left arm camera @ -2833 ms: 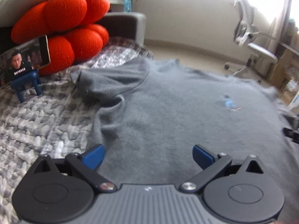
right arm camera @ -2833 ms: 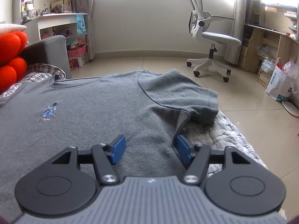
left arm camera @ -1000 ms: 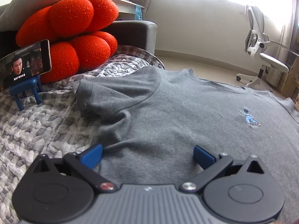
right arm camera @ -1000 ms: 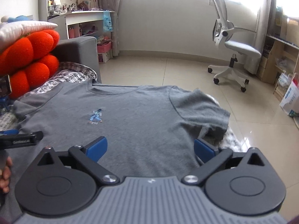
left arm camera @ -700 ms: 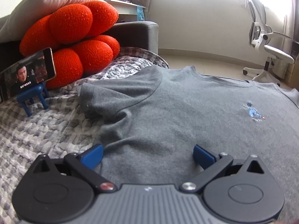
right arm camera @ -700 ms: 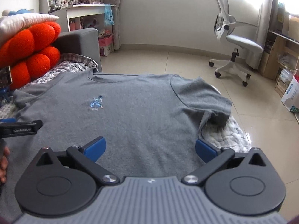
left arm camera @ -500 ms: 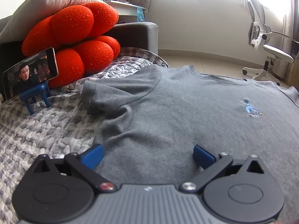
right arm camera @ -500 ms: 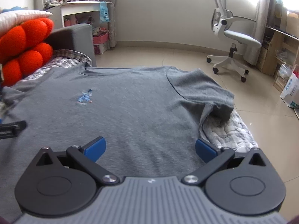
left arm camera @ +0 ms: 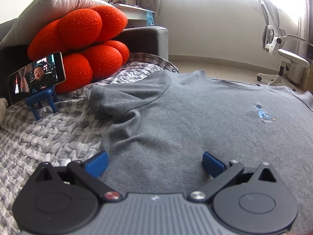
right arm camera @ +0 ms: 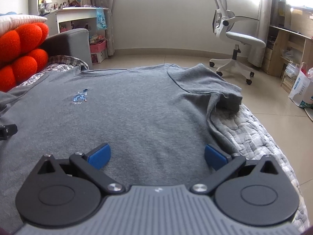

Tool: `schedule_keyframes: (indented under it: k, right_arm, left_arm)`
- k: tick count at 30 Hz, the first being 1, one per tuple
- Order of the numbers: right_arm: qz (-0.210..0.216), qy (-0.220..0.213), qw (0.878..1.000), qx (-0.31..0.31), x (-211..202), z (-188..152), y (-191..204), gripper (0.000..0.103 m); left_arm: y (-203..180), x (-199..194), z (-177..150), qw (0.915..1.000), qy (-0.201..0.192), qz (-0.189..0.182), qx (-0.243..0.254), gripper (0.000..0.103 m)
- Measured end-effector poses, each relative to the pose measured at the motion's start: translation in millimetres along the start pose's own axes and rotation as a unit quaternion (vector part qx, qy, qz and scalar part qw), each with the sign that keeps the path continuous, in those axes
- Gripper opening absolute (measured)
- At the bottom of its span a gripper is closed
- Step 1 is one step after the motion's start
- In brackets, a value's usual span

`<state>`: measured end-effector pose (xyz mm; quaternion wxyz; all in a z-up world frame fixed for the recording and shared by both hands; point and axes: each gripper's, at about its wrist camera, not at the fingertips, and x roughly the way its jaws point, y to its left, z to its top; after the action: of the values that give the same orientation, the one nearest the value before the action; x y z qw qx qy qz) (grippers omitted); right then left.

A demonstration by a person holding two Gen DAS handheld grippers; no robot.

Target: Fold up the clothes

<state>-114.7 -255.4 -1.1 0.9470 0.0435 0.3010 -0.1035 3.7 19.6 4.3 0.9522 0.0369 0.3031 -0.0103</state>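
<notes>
From the left wrist camera, the left gripper [left arm camera: 154,161] sits low at 6 o'clock with its blue-padded fingers spread wide, released and grasping nothing. Between and beyond them lies the grey T-shirt [left arm camera: 195,117], spread front-up on a grey checked quilt [left arm camera: 49,133] and filling the view from the centre out to 3 o'clock. Its short sleeve [left arm camera: 125,101] lies at about 10 o'clock from the gripper, slightly rumpled at the armpit. A small blue embroidered logo [left arm camera: 263,113] shows on the chest toward 2 o'clock. At 10 o'clock a phone [left arm camera: 37,78] with a lit screen leans on a small blue stand [left arm camera: 42,101], in front of a red knotted cushion [left arm camera: 84,43]; a pale pillow [left arm camera: 49,11] lies on top of the cushion. A white office chair [left arm camera: 281,51] stands on the floor at 2 o'clock.

From the right wrist camera, the right gripper [right arm camera: 157,155] is likewise at 6 o'clock, fingers wide apart and empty, hovering over the lower body of the same T-shirt [right arm camera: 137,113]. The other sleeve [right arm camera: 207,86] lies at 1 o'clock, its end drooping over the quilt's edge [right arm camera: 252,133]. The logo [right arm camera: 80,97] sits at 11 o'clock, the collar [right arm camera: 103,70] at 12. A black part of the left gripper [right arm camera: 6,131] pokes in at 9 o'clock. The cushion [right arm camera: 21,52] is at 10 o'clock, the chair [right arm camera: 234,39] at 1 o'clock, and a white paper bag [right arm camera: 302,92] at 3.
</notes>
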Motion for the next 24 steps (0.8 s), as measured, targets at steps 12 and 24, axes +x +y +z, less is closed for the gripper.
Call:
schedule_keyframes:
  k: [12, 24]
  right_arm:
    - [-0.007, 0.006, 1.000, 0.000, 4.0, 0.9, 0.7, 0.103]
    - [-0.009, 0.015, 1.000, -0.006, 6.4, 2.4, 1.1, 0.103]
  left_arm:
    - [1.2, 0.0, -0.2, 1.0000, 0.002, -0.004, -0.005, 0.103]
    - [4.0, 1.3, 0.0, 0.9999, 0.004, -0.012, -0.007, 0.103]
